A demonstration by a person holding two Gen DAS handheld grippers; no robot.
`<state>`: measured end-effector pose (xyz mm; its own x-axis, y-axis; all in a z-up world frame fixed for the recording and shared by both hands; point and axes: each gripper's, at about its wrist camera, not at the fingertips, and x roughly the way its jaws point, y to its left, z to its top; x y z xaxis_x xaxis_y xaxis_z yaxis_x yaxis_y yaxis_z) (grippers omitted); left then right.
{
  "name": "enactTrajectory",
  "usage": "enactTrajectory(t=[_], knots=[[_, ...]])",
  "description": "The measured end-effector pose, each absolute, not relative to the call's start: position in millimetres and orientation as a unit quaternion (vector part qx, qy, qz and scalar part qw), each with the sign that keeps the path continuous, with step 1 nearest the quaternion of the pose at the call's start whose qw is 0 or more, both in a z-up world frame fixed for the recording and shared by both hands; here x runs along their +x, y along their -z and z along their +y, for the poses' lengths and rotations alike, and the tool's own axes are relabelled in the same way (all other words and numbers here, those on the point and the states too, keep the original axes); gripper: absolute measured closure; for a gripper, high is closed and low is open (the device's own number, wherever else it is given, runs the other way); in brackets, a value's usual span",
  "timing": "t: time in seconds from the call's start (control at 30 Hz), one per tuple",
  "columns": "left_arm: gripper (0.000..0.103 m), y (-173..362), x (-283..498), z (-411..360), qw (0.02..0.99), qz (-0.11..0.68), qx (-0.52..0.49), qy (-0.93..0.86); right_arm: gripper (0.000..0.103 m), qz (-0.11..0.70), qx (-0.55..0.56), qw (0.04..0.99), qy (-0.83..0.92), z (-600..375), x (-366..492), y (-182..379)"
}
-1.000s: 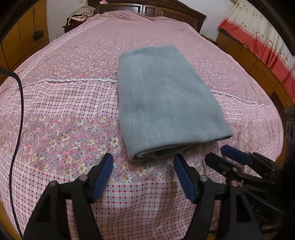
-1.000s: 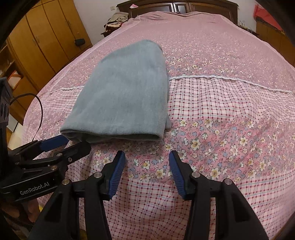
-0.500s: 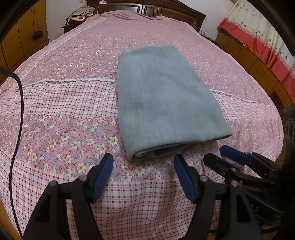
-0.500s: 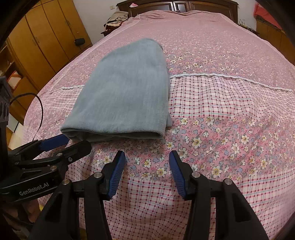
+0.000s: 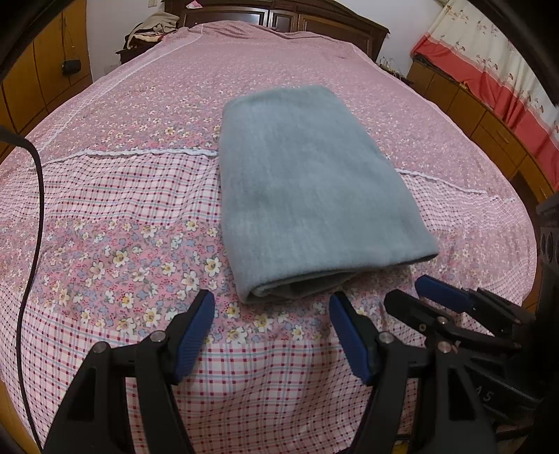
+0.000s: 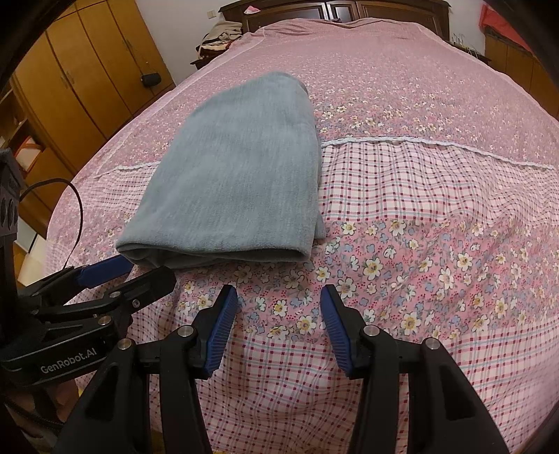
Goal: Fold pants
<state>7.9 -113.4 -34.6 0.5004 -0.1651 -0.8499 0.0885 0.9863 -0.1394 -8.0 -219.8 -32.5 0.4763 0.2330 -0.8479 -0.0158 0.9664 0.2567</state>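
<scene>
The grey-blue pants (image 5: 307, 188) lie folded into a thick rectangle on the pink floral bed cover; they also show in the right wrist view (image 6: 237, 174). My left gripper (image 5: 272, 307) is open and empty, just short of the fold's near edge. My right gripper (image 6: 279, 297) is open and empty, in front of the fold's near right corner. Each gripper appears in the other's view: the right gripper (image 5: 412, 293) at lower right, the left gripper (image 6: 139, 270) at lower left. Neither touches the pants.
The bed cover (image 5: 122, 209) fills both views. A black cable (image 5: 35, 216) runs along the left. Wooden wardrobes (image 6: 87, 70) stand left; a dark headboard (image 5: 279, 14) and a clothes pile (image 5: 153, 28) are at the far end; low cabinets with a red curtain (image 5: 489, 70) stand right.
Both grippers have drawn back slightly toward the foot of the bed; the pants lie still and both grippers stay open.
</scene>
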Motion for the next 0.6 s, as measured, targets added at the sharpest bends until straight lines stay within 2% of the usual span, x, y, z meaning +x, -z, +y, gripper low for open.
enactTrajectory(t=[0.6], knots=[[0.032,36.2,6.4,-119.5,0.865,0.495,-0.036,0.072,0.052,0.507,0.108,0.852,-0.072,-218.7,-9.3,33.6]])
